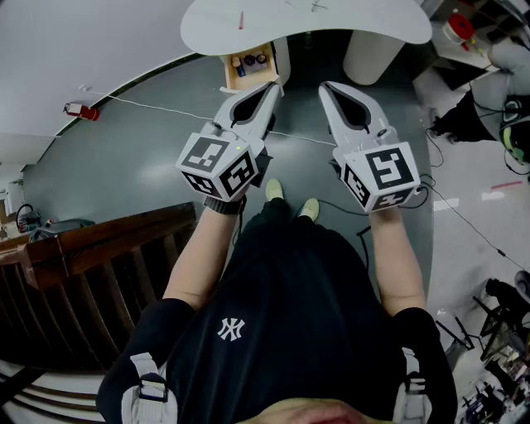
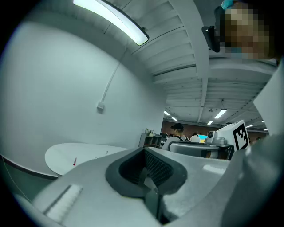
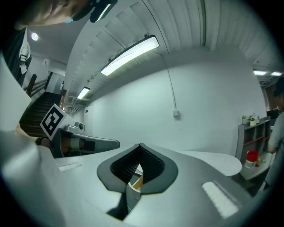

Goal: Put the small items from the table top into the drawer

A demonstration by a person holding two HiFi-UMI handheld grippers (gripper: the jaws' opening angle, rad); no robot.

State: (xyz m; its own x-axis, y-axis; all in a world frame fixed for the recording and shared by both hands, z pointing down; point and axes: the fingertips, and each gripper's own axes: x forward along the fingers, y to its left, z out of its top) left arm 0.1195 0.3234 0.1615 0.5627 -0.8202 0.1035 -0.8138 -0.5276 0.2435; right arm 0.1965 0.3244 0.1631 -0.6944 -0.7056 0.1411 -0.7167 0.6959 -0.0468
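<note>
White and smooth, the rounded table top fills the upper middle of the head view, and a thin red item lies on it. Just below its edge a pale wooden drawer stands open with a few small dark items inside. The left gripper and right gripper, grey plastic with ribbed inner pads, hang over the glossy grey floor, each with its jaws pressed together on nothing. A thin white cable crosses the floor. A dark wooden railing sits at lower left.
</note>
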